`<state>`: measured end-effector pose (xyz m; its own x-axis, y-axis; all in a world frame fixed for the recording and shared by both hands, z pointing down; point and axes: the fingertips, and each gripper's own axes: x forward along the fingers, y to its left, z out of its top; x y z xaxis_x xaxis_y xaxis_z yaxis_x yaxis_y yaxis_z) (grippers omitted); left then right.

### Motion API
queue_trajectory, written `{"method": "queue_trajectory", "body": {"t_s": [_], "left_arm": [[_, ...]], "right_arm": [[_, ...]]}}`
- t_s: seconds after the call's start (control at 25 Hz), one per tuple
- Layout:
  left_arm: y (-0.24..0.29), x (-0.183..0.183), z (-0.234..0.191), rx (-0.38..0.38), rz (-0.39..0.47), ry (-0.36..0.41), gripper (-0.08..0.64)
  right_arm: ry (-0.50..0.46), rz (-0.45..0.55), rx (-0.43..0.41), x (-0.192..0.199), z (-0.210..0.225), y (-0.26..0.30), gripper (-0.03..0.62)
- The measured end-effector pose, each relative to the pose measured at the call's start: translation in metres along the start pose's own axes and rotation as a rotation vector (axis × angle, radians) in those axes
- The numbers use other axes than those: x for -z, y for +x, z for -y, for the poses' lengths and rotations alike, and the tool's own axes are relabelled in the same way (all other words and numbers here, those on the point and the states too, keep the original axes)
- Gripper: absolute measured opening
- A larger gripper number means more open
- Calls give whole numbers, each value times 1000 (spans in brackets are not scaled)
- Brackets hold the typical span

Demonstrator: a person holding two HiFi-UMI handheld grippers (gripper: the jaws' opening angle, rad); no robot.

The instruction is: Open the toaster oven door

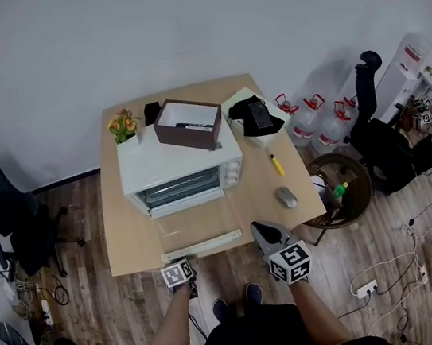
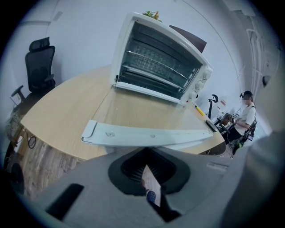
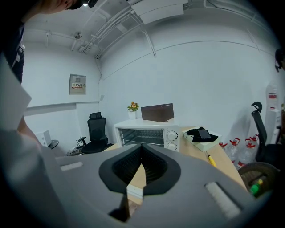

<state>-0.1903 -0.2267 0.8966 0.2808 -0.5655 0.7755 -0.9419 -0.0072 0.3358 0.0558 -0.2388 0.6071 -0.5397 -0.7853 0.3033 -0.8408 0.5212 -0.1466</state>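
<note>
Toaster oven (image 1: 179, 165) is sitting toward the back of the table (image 1: 129, 237), with a brown box (image 1: 187, 125) on its roof. Its door (image 1: 195, 223) is lying wide open, flat on the table, and the racks inside are being shown in the left gripper view. The long white handle (image 1: 203, 247) is lying along the table's front edge.

The left gripper (image 2: 147, 151) is being held just in front of that handle, near its left part, not touching it. Its jaws are being pressed together at the tips, and nothing is being pinched.

The right gripper (image 1: 261, 229) is being held off to the right of the handle, over the table's front edge, pointing at the oven. Its jaws are pressed together too, with nothing between them.

A grey mouse (image 1: 286, 197) and a yellow pen (image 1: 277, 164) are lying on the table, to the right of the door.
</note>
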Motion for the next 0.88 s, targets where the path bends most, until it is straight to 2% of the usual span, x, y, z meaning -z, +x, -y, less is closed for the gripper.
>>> {"method": "queue_trajectory", "body": {"t_s": [0.88], "left_arm": [[0,1,1,20,3,-17,-2]], "right_arm": [[4,-28,-16,10,1,3,9]]}}
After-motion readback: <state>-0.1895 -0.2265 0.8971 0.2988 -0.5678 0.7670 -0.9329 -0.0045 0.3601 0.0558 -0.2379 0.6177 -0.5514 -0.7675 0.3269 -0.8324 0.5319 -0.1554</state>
